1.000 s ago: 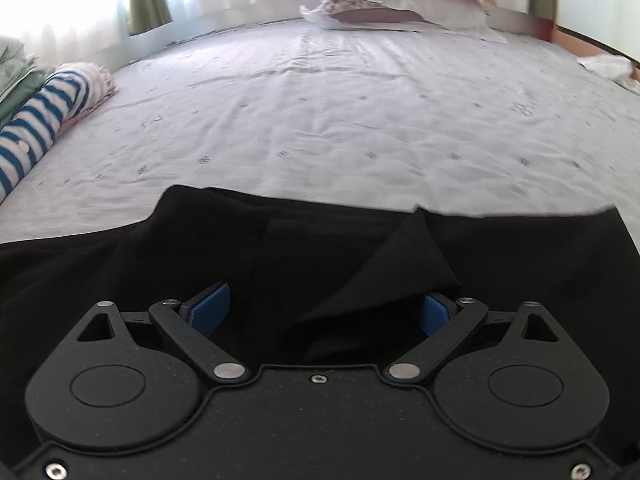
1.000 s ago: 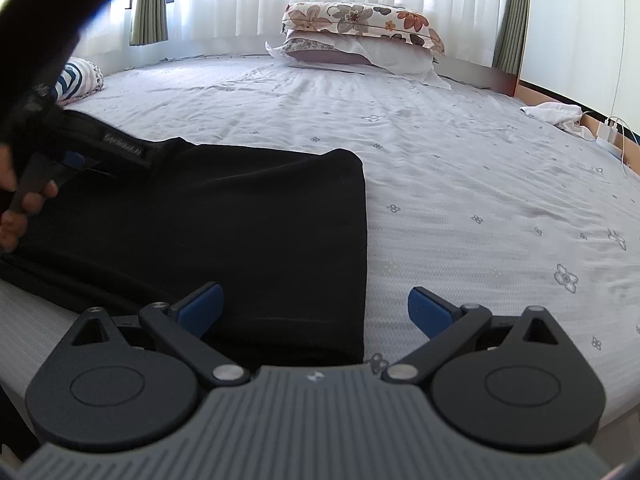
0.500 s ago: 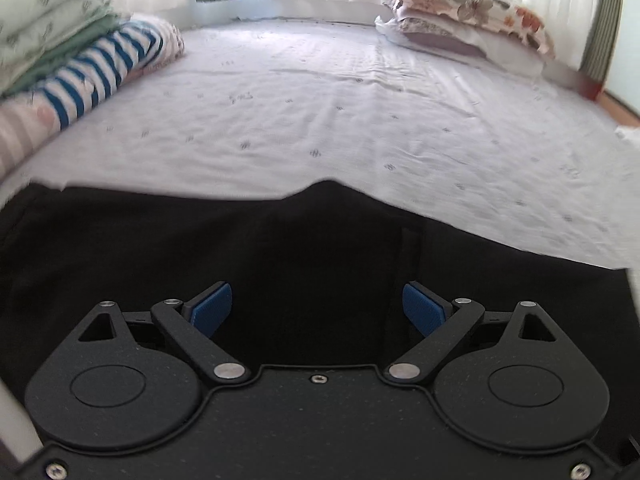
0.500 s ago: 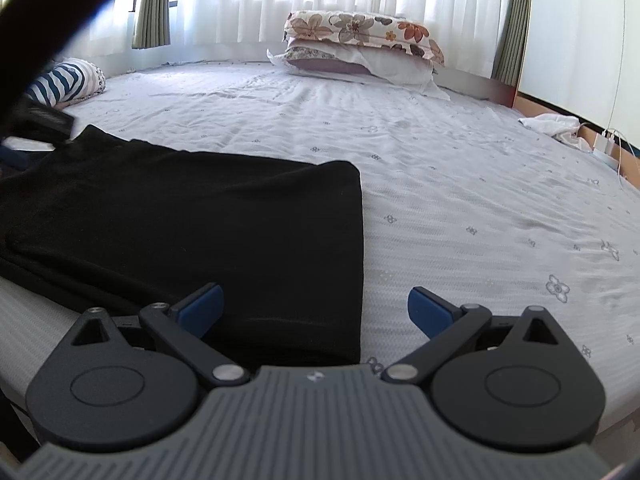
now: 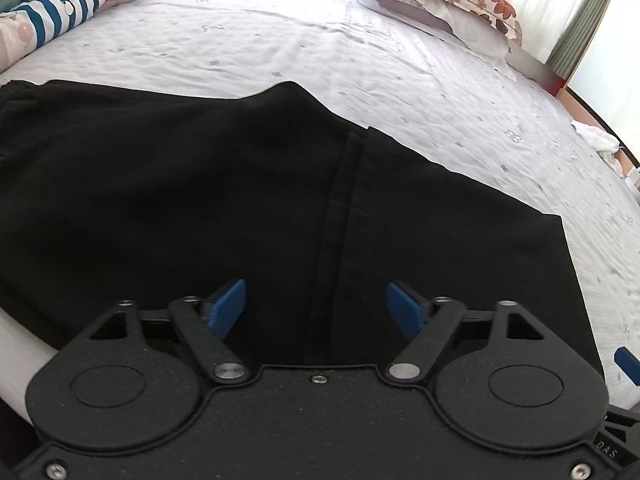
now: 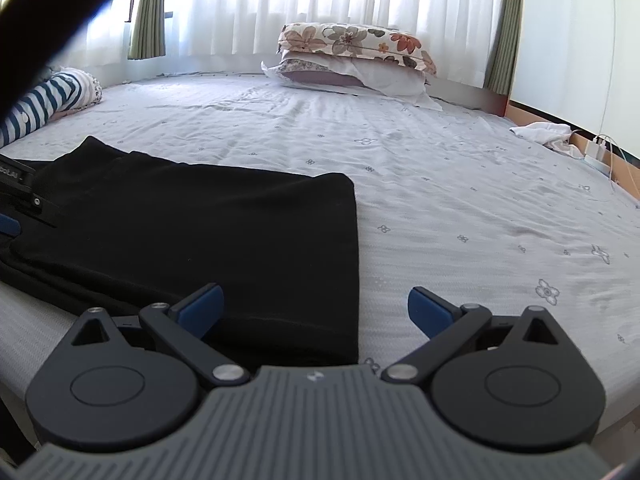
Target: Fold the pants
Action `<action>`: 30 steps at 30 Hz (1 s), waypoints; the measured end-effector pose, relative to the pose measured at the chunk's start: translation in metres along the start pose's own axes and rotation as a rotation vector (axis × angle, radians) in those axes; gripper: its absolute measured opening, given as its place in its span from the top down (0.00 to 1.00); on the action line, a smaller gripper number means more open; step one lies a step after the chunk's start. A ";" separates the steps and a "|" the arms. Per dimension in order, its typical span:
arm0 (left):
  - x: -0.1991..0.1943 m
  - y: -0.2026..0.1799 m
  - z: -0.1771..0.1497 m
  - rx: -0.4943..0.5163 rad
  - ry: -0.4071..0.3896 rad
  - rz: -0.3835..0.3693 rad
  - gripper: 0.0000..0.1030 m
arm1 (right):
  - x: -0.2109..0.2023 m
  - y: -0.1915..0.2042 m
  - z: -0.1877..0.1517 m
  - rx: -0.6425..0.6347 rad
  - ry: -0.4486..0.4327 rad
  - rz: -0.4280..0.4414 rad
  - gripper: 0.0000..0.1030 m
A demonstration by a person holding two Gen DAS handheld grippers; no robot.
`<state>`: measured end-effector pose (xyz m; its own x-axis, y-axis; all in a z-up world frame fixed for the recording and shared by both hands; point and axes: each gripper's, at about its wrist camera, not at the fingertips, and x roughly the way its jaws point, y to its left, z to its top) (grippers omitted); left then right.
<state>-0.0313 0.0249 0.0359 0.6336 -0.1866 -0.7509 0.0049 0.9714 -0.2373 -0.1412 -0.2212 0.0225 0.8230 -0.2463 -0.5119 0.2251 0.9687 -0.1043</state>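
Left hand-held gripper (image 5: 316,304) released the raised fold, pants (image 5: 200,184) lay flat mid-frame; jaws apart but closing, right hand-held gripper (image 6: 316,308) stood apart, empty.

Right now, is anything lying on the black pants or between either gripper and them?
Nothing visible. The black fabric pants lie bare on the white flower-print bed sheet. The left gripper, jaws closing on nothing, hovers over them; the right gripper sits open at their edge.

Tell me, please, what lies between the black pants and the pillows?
Only bare sheet lies between the pants and the pillows, in the right wrist view.
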 end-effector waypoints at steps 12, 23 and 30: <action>-0.020 -0.016 -0.015 0.014 0.009 0.003 0.55 | -0.006 0.001 -0.001 0.022 -0.028 -0.038 0.00; -0.025 -0.018 -0.013 -0.005 -0.094 0.036 0.95 | -0.011 0.001 -0.004 0.054 -0.044 -0.059 0.00; -0.038 -0.011 -0.015 0.021 -0.156 0.141 0.95 | -0.013 0.000 -0.006 0.060 -0.044 -0.036 0.00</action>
<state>-0.0671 0.0188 0.0576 0.7411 -0.0249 -0.6709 -0.0773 0.9895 -0.1222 -0.1552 -0.2182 0.0242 0.8356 -0.2832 -0.4707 0.2846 0.9561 -0.0700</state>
